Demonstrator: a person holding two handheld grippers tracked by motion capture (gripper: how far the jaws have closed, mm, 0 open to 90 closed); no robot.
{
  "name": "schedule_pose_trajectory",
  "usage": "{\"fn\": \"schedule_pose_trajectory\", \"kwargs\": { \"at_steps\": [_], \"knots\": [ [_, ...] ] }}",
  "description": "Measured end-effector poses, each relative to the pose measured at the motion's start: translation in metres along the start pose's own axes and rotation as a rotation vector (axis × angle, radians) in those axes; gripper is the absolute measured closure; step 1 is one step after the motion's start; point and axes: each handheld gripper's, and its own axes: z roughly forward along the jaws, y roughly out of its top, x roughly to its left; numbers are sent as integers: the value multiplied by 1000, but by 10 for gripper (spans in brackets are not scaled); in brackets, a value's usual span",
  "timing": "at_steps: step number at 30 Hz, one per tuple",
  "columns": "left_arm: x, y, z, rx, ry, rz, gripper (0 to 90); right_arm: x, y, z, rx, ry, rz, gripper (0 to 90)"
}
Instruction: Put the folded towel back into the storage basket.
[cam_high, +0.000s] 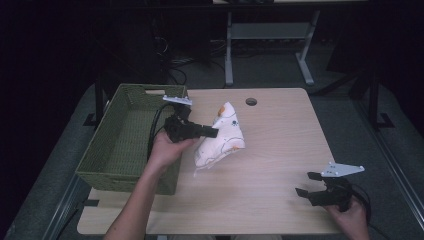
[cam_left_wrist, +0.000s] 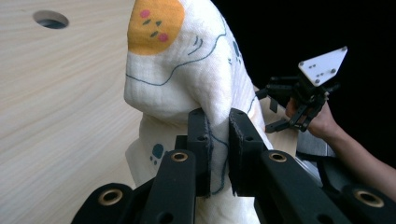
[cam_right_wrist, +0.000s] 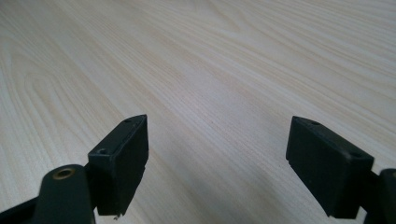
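Where the light wood counter (cam_high: 270, 165) spans the high view, a green woven basket (cam_high: 107, 150) sits at its left edge, partly overhanging. Right of the basket, a white cloth (cam_high: 222, 137) with orange patches and small dark prints hangs lifted, its lower end near or on the counter top. Left hand-held gripper (cam_high: 212, 132) pinches a fold of that cloth; the left gripper view has both pads pressed tight on the fabric (cam_left_wrist: 187, 84). Right hand-held gripper (cam_high: 309, 183) sits low near the counter's front right corner, well apart from the cloth, jaws spread wide with bare wood between them. Small round hole (cam_high: 251, 101) near the counter's far edge.
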Motion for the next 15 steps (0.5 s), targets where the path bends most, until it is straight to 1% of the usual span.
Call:
{"fn": "schedule_pose_trajectory", "kwargs": {
  "at_steps": [2, 5, 7, 8, 15],
  "knots": [
    [1, 0, -3, -4, 2, -2, 806, 0, 0, 0, -1, 0, 1, 207],
    [4, 1, -14, -23, 5, -10, 806, 0, 0, 1, 4, 1, 3, 207],
    [5, 1, -16, -21, 10, -8, 806, 0, 0, 1, 5, 0, 3, 207],
    [6, 1, -20, -25, 16, -12, 806, -1, 0, 1, 3, 1, 4, 206],
    [11, 2, -31, -37, 25, -16, 805, -1, 0, 1, 4, -4, 3, 206]
  ]
}}
